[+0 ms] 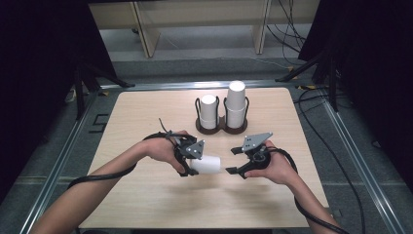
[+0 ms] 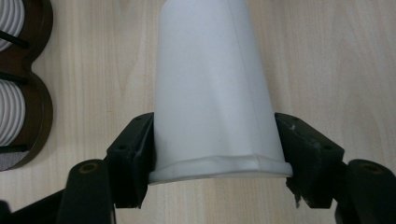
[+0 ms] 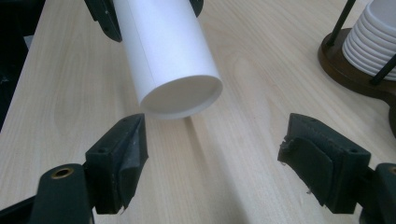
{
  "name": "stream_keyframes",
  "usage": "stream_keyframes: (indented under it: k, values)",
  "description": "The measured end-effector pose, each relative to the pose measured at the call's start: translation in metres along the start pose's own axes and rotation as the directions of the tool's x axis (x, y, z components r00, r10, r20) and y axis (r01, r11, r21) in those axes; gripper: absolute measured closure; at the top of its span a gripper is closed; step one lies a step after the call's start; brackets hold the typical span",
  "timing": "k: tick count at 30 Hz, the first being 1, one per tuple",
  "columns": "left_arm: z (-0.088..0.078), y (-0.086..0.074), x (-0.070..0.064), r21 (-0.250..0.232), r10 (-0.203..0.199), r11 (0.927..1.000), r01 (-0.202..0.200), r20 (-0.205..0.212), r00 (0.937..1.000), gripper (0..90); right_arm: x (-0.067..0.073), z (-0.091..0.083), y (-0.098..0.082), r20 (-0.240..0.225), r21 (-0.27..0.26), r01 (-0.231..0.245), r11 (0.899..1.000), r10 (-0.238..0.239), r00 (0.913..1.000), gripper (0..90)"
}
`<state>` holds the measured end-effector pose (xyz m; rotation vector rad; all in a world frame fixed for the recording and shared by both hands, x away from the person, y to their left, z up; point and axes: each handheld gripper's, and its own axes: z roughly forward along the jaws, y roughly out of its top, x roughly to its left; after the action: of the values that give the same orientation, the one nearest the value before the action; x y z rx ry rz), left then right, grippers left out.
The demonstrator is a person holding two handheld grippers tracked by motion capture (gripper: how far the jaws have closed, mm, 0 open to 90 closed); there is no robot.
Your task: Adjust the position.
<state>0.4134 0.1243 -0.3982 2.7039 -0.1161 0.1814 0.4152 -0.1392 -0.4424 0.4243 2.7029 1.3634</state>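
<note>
white paper cup point(image 1: 207, 165) clamped at its rim by left claw point(image 1: 193, 165); right claw point(image 1: 233, 161) gapes empty. close gently near the base to avoid crushing.

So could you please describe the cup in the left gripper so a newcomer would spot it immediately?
On the wooden table, nearer the person than the dark cup holder, the left gripper clamps a white paper cup. Unlike the stacked upright cups, it lies sideways, alone, pointing toward the right gripper.
</note>
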Motion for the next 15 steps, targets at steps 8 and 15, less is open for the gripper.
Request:
stream_keyframes:
  k: [8,15]
  values:
    - [0.001,0.004,0.001,0.016,0.005,0.9999,-0.005,0.004,1.0000,32.3,0.002,0.004,0.006,-0.003,0.016,0.022,1.000,-0.022,0.9997,21.7]
    - [0.002,0.007,0.002,0.026,0.014,0.9996,-0.014,0.009,0.9999,32.8,0.004,0.007,0.015,-0.011,0.023,0.044,0.999,-0.043,0.9990,21.7]
